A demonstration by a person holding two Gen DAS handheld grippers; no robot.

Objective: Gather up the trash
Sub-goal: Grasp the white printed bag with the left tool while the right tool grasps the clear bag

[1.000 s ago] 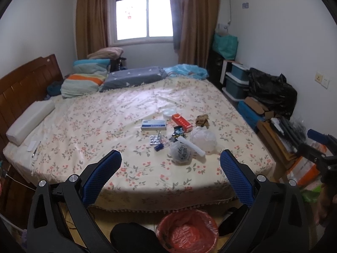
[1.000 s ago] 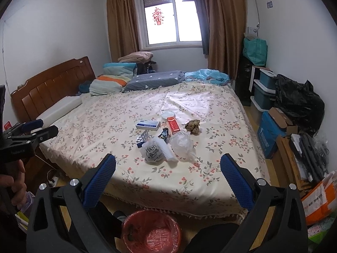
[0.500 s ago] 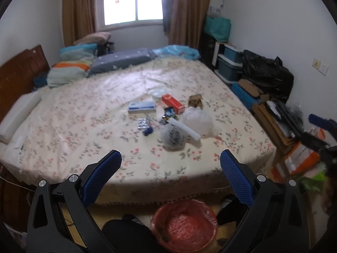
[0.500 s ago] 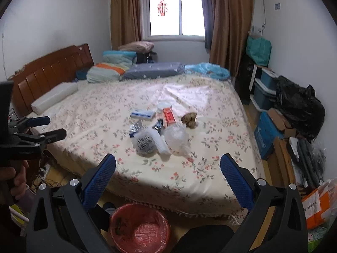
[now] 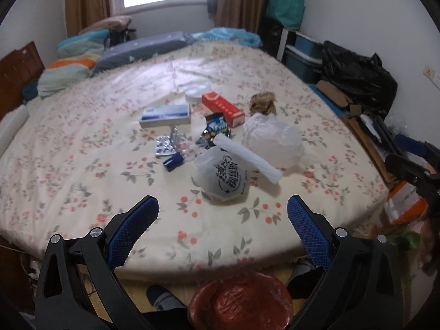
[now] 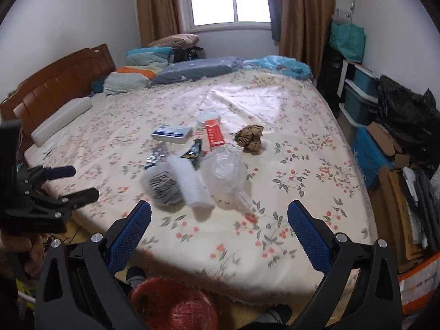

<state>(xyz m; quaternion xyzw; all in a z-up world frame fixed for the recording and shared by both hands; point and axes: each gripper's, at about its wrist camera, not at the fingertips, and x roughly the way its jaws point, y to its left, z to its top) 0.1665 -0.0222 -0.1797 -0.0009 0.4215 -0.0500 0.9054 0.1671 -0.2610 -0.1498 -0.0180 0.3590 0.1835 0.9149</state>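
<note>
Trash lies in a cluster on the floral bedspread (image 5: 82,181): a printed plastic bag (image 5: 224,177), a white foam roll (image 5: 249,158), a clear plastic bag (image 5: 273,141), a crumpled brown paper ball (image 5: 262,103), a red box (image 5: 222,107), a blue-white box (image 5: 165,115), a snack wrapper (image 5: 216,128), foil blister packs (image 5: 166,147) and a blue cap (image 5: 173,162). A red-lined trash bin (image 5: 242,302) stands on the floor below the bed edge. My left gripper (image 5: 222,211) is open and empty, short of the printed bag. My right gripper (image 6: 220,216) is open and empty near the clear bag (image 6: 224,172).
Pillows (image 6: 132,78) and a wooden headboard (image 6: 55,88) are at the far left. Storage bins (image 6: 360,93), a black garbage bag (image 6: 407,112) and cardboard (image 6: 396,187) crowd the floor at the right. The other gripper shows at each view's edge (image 5: 412,162) (image 6: 46,192).
Both grippers have moved forward and tilted down toward the trash on the bed; the pile looks nearer and larger. Both stay open and empty.
</note>
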